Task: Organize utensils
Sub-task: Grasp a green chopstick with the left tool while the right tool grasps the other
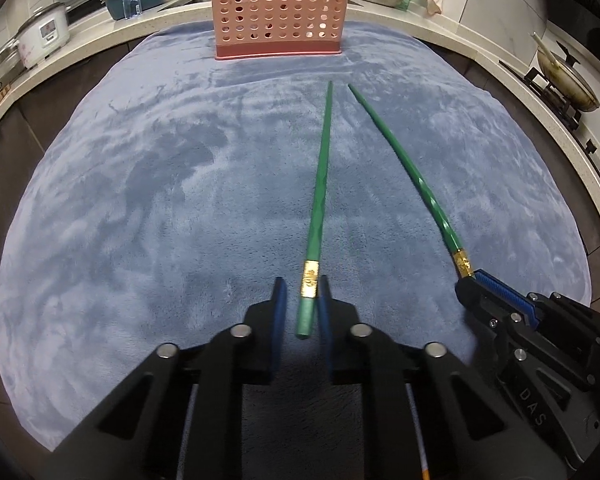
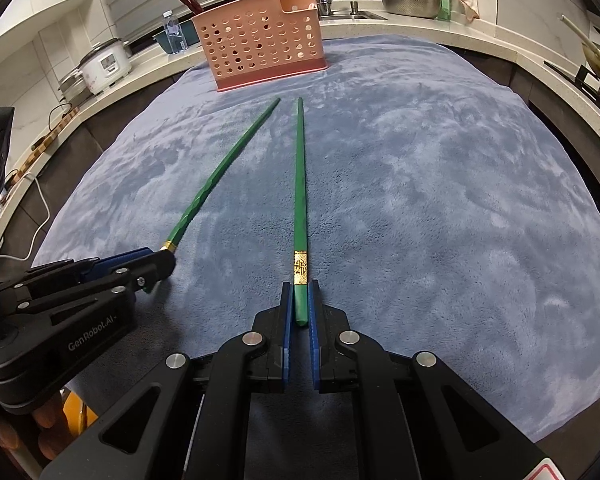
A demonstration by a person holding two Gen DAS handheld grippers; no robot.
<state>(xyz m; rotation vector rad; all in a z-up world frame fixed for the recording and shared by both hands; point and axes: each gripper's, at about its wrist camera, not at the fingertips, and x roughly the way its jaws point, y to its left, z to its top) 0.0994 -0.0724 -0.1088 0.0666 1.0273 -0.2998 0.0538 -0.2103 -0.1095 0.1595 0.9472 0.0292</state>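
**Two grippers, two chopsticks**

The left gripper has its blue pads around the butt of one green chopstick with a gold band, though a gap remains on one side. The right gripper is clenched on the second green chopstick. Both sticks lie on the blue-grey plush cloth, tips pointing toward the pink perforated plastic utensil basket.
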